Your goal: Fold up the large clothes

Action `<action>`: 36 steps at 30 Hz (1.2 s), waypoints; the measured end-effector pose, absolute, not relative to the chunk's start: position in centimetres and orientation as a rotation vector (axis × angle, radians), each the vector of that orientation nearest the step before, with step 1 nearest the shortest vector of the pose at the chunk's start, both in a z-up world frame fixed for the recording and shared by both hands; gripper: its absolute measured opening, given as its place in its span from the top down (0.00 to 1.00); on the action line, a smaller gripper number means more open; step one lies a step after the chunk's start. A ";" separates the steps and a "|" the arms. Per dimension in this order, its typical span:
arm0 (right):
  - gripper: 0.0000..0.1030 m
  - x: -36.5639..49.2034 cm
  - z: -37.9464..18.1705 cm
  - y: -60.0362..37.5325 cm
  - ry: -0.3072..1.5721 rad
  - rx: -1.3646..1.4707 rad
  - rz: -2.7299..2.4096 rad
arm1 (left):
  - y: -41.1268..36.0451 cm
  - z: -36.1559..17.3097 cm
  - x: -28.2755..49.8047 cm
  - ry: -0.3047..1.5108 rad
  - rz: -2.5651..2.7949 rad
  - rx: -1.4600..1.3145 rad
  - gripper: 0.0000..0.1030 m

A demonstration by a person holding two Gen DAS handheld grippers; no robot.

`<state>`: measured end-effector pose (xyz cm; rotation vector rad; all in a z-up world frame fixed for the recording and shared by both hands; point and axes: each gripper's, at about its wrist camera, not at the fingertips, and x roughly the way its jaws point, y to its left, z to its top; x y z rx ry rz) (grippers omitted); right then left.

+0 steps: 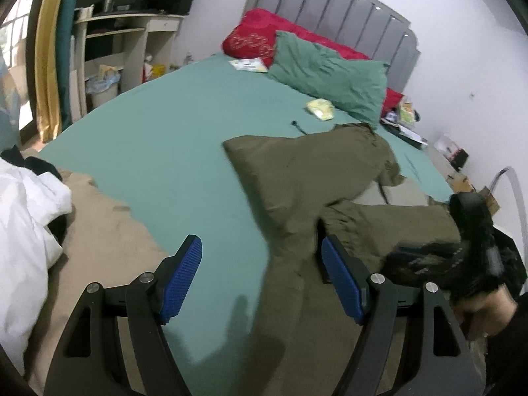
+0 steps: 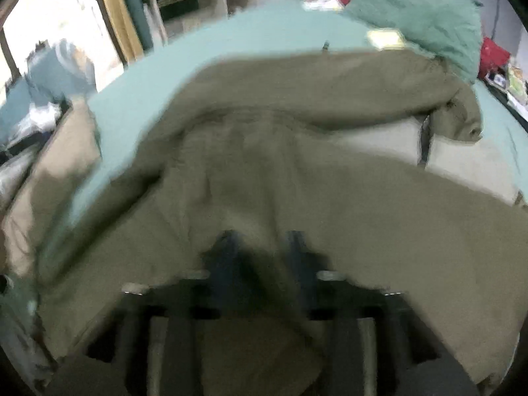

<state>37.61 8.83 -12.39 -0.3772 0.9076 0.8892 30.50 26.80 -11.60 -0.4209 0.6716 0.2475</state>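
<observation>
lay spread on the teal bed sheet (image 1: 165, 138), right of centre: olive jacket (image 1: 297, 178). left gripper (image 1: 260, 280) gaped wide, empty. right gripper (image 2: 260, 247) blurred, jaws apart over cloth. far off: grey headboard (image 1: 330, 10), green pillow (image 1: 330, 72), desk (image 1: 132, 33).

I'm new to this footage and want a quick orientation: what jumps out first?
An olive-green jacket sprawls across the middle of the teal bed sheet, sleeve flung out. At the headboard end, a red quilt lies behind a green pillow. The left gripper hangs open over the jacket's near edge, with a tan blanket at left.
</observation>
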 end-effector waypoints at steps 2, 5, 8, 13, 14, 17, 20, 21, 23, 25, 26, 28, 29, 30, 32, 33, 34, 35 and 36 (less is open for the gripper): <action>0.08 40.2 -10.4 8.3 0.844 -0.297 0.876 | 27.9 -12.3 30.6 0.675 0.260 -0.438 0.24; 0.09 45.9 -10.4 9.2 0.835 -0.234 0.779 | 29.0 -12.9 30.7 0.676 0.271 -0.474 0.24; 0.09 52.8 -13.3 10.4 0.946 -0.080 0.649 | 29.6 -13.4 31.2 0.679 0.274 -0.485 0.24; 0.16 58.5 -17.0 12.3 0.999 0.101 0.564 | 29.8 -13.5 31.7 0.678 0.251 -0.491 0.24; 0.28 58.6 -17.2 12.9 0.998 0.134 0.586 | 29.6 -13.5 31.7 0.678 0.252 -0.475 0.24; 0.97 57.9 -15.6 15.3 0.968 0.094 0.627 | 29.6 -13.4 31.7 0.682 0.244 -0.476 0.24; 0.97 54.4 -10.1 16.3 0.800 0.017 0.681 | 29.1 -13.1 31.6 0.681 0.221 -0.492 0.24; 0.97 52.8 -7.9 16.1 0.756 -0.001 0.690 | 28.7 -12.9 31.5 0.677 0.218 -0.481 0.24; 0.97 49.7 -3.5 15.6 0.672 -0.058 0.692 | 27.9 -12.6 31.5 0.675 0.208 -0.456 0.24; 0.97 46.3 0.5 14.6 0.613 -0.111 0.689 | 26.9 -12.3 31.4 0.673 0.195 -0.433 0.24; 0.97 44.7 1.8 13.8 0.588 -0.138 0.683 | 26.3 -12.0 31.3 0.670 0.182 -0.425 0.24; 0.97 41.4 4.0 11.8 0.539 -0.200 0.634 | 25.2 -11.6 31.1 0.659 0.161 -0.421 0.24; 0.97 40.4 4.2 11.1 0.536 -0.222 0.602 | 24.6 -11.3 31.0 0.658 0.148 -0.417 0.24; 0.97 39.9 3.8 10.1 0.550 -0.246 0.577 | 24.0 -11.1 31.0 0.658 0.137 -0.416 0.24; 0.97 39.4 2.4 8.5 0.593 -0.262 0.564 | 22.8 -10.9 31.0 0.660 0.112 -0.410 0.24; 0.96 38.6 0.7 7.2 0.645 -0.261 0.582 | 22.2 -10.8 31.0 0.664 0.102 -0.399 0.24; 0.96 38.3 -0.7 6.4 0.696 -0.251 0.614 | 21.5 -10.9 31.0 0.669 0.092 -0.383 0.24; 0.96 37.8 -2.6 5.3 0.754 -0.221 0.669 | 21.0 -10.9 31.0 0.672 0.088 -0.372 0.24; 0.95 37.3 -3.8 4.4 0.785 -0.204 0.703 | 20.5 -11.1 31.0 0.680 0.083 -0.359 0.24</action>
